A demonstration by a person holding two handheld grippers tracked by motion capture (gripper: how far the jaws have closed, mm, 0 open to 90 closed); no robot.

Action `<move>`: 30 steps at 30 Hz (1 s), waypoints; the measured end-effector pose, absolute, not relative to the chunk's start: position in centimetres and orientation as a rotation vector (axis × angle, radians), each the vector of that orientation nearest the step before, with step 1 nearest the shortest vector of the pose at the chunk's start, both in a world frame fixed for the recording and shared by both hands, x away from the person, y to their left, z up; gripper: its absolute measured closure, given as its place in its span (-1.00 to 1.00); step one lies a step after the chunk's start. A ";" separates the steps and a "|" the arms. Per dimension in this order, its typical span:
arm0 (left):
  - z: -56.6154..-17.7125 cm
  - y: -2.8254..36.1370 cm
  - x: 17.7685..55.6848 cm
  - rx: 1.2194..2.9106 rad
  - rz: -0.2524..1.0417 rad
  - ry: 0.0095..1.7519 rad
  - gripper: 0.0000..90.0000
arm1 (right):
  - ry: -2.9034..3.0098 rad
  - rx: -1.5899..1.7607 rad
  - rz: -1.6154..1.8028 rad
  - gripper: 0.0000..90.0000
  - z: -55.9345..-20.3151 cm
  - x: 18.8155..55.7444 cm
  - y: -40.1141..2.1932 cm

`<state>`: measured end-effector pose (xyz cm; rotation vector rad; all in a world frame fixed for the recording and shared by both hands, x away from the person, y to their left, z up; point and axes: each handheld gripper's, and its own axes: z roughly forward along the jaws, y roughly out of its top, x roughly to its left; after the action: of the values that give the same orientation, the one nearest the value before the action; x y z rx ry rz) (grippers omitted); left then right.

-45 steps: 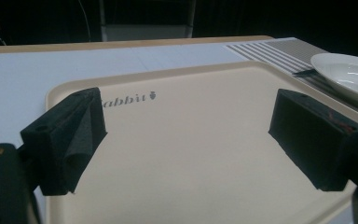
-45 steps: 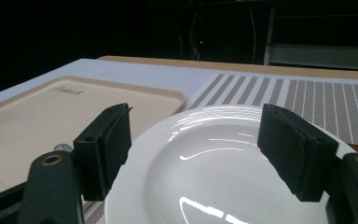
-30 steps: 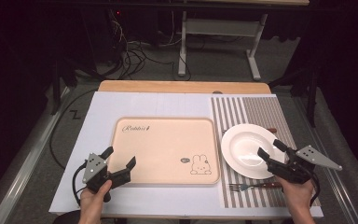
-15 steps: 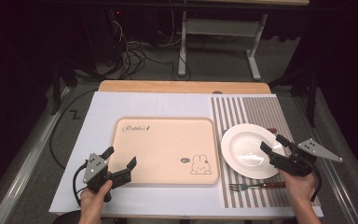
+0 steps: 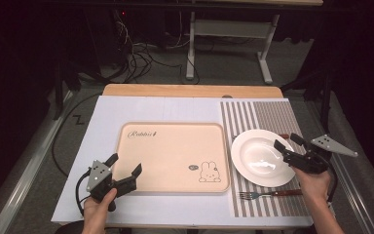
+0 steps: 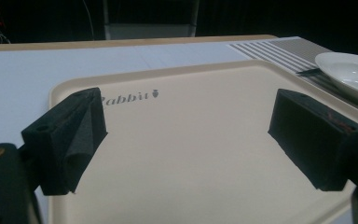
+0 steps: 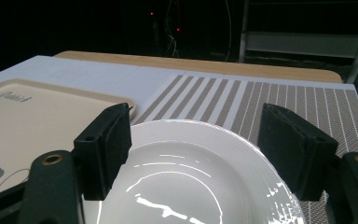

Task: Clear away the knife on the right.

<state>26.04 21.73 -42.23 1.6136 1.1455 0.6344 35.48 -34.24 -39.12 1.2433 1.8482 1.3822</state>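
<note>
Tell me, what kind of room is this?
Probably a lab or recording studio staged as a dining spot: a beige plastic tray, a white ceramic plate on a striped placemat, with tangled cables on the dark floor behind.

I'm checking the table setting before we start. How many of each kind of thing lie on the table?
Tray: 1
Plate: 1
Fork: 1
Striped placemat: 1
Grippers, left and right: 2
Total: 6

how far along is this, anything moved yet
Nothing looks done yet: the plate sits on the striped mat and the tray holds nothing. In hand: the right gripper hangs open over the plate's rim; the left gripper is open at the tray's corner. Gripping and lifting remain.
</note>
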 end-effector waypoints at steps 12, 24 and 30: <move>-42.2 21.8 26.0 1.611 0.638 1.151 -0.74 | 1.873 1.322 1.337 -0.39 -39.0 37.8 -34.8; -42.3 21.9 26.0 1.609 0.644 1.159 -0.73 | 1.971 1.383 1.245 -0.30 -37.9 40.8 -35.5; -42.4 22.0 26.0 1.611 0.643 1.165 -0.73 | 2.028 1.409 1.199 -0.28 -37.9 42.0 -35.9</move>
<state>26.03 22.01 -42.35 1.6111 1.1652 0.6434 42.00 -35.93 -37.91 1.4087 2.0285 1.1989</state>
